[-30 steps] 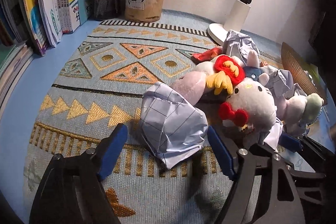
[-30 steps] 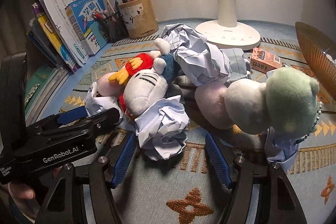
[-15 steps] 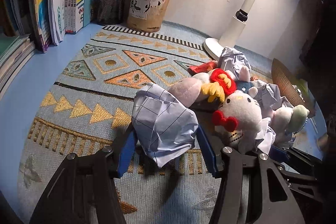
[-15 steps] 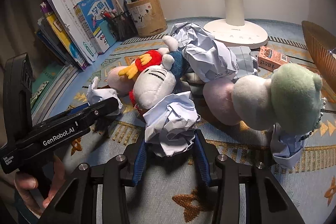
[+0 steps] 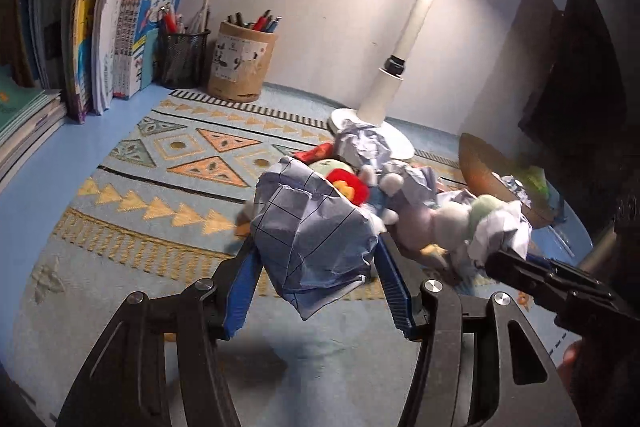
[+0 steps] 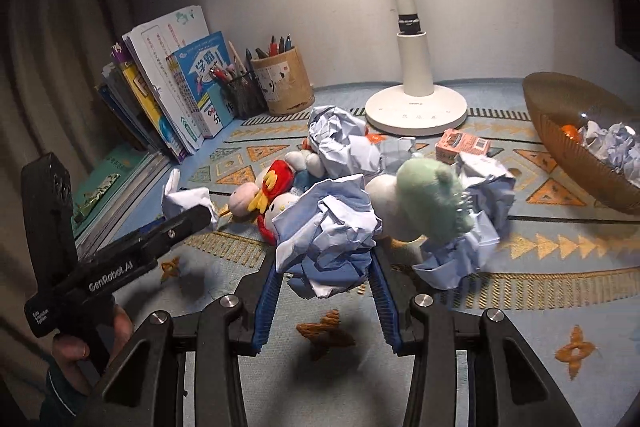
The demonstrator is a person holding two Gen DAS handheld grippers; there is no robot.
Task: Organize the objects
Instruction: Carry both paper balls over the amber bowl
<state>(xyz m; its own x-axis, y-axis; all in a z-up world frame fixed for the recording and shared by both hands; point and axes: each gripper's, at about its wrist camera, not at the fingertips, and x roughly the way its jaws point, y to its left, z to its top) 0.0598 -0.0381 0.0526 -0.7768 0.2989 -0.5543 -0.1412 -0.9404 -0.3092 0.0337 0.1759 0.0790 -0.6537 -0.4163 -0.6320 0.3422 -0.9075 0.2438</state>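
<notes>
I am working at a home study desk, likely a child's: a row of upright schoolbooks [image 6: 172, 95] is leaning against the wall, a black mesh pen cup [image 5: 181, 58] and a round tan pen holder [image 6: 285, 83] are standing beside them, a white desk lamp [image 6: 414, 75] is shining, and small plush toys [image 6: 424, 203] are lying on the patterned blue mat [image 5: 168, 163] covering the worktop.

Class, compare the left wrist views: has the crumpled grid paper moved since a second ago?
Yes. The crumpled grid paper has come up off the patterned mat, clamped in the left gripper; its shadow now lies on the mat below it.
</notes>
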